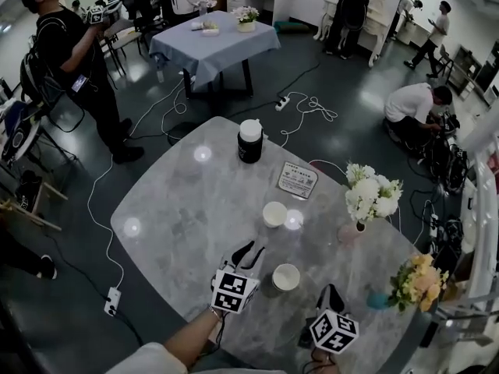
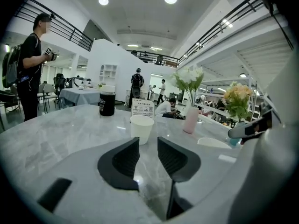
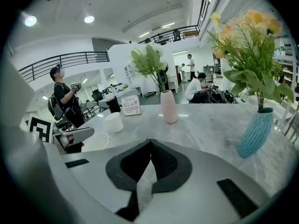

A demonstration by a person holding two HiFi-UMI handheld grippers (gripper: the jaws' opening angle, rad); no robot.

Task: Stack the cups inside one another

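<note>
1. We record the left gripper (image 1: 251, 248) low over the table's (image 1: 179, 209) near edge, tipped slightly down, jaws a narrow gap apart with nothing between them.
2. We record the right gripper (image 1: 331, 291) beside it, tipped down, jaws closed together, empty.
3. We count two cups, upright and apart: the near cup (image 1: 286, 276) between the grippers, the far cup (image 1: 274, 213) towards mid-table; both look empty.
4. We count two vases by the right edge, a pink vase (image 3: 168, 106) and a blue vase (image 3: 254, 133), each holding flowers.
</note>
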